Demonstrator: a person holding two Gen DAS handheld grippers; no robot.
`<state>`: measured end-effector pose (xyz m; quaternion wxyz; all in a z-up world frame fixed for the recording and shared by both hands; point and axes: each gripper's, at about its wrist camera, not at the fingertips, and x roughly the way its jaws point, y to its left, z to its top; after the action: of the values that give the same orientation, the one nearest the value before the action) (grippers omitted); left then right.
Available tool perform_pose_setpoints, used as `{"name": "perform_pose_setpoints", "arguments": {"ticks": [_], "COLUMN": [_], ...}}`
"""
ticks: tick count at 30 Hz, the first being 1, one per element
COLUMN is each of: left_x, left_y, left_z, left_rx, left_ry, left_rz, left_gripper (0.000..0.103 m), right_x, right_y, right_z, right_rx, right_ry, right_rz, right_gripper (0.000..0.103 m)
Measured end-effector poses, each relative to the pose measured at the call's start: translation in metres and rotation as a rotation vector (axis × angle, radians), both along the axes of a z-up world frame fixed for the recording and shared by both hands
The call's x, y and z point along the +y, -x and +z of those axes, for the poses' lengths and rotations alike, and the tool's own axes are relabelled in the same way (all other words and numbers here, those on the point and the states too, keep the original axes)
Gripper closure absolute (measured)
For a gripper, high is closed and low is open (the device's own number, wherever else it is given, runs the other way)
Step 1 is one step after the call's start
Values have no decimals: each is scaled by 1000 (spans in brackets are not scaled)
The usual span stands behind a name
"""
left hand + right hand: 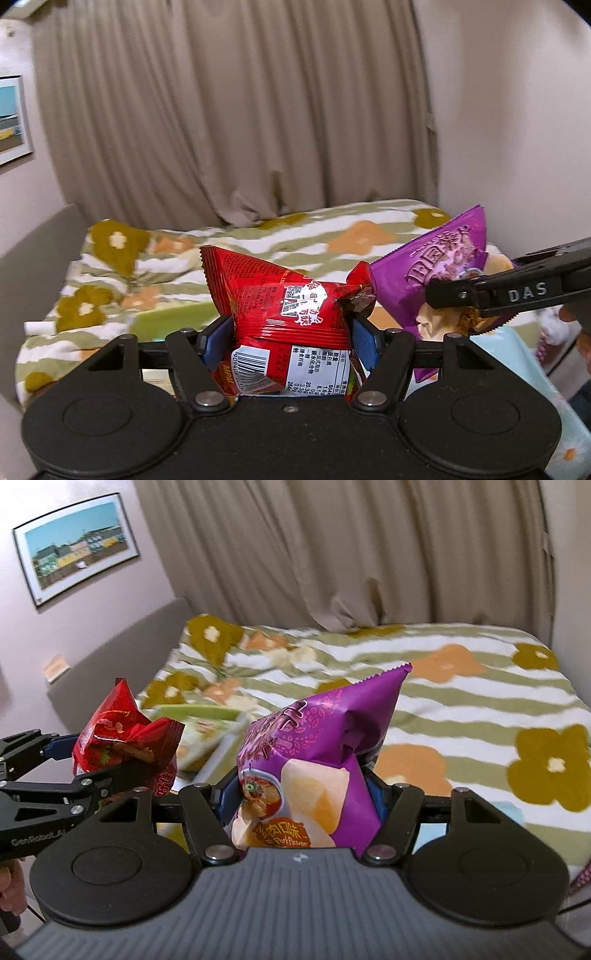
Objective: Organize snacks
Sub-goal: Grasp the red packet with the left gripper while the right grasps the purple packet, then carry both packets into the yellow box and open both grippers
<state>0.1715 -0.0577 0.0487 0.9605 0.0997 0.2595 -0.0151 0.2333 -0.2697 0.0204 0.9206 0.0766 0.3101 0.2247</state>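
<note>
While both grippers are raised above the bed, a snack is clamped in each. The red snack packet (291,310) is pinched between the blue pads (364,338) of the left gripper (291,332), its barcode side turned toward the left wrist camera. At 3 o'clock of it in that view, nearly touching, the purple chip bag (436,266) is seen, with the right gripper (443,299) closed on its lower part. From the right wrist camera, the purple bag is held upright at centre, and the red packet is seen at 9 o'clock. The flowered, striped bedspread (461,701) is spread beneath, a beige curtain (332,554) is hung at 12 o'clock, and a framed picture (75,546) is mounted at 10 o'clock.
</note>
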Motion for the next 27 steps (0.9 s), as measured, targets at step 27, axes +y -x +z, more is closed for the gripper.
{"name": "perform_pose_setpoints", "arguments": {"ticks": [27], "left_x": [214], "left_y": [-45], "left_z": [-33], "left_rx": [200], "left_ry": [112], "left_rz": [-89], "left_gripper": [0], "right_x": [223], "right_y": [-3], "right_z": [31], "right_rx": [23], "right_ry": [-21], "right_rz": [-169], "right_gripper": [22]}}
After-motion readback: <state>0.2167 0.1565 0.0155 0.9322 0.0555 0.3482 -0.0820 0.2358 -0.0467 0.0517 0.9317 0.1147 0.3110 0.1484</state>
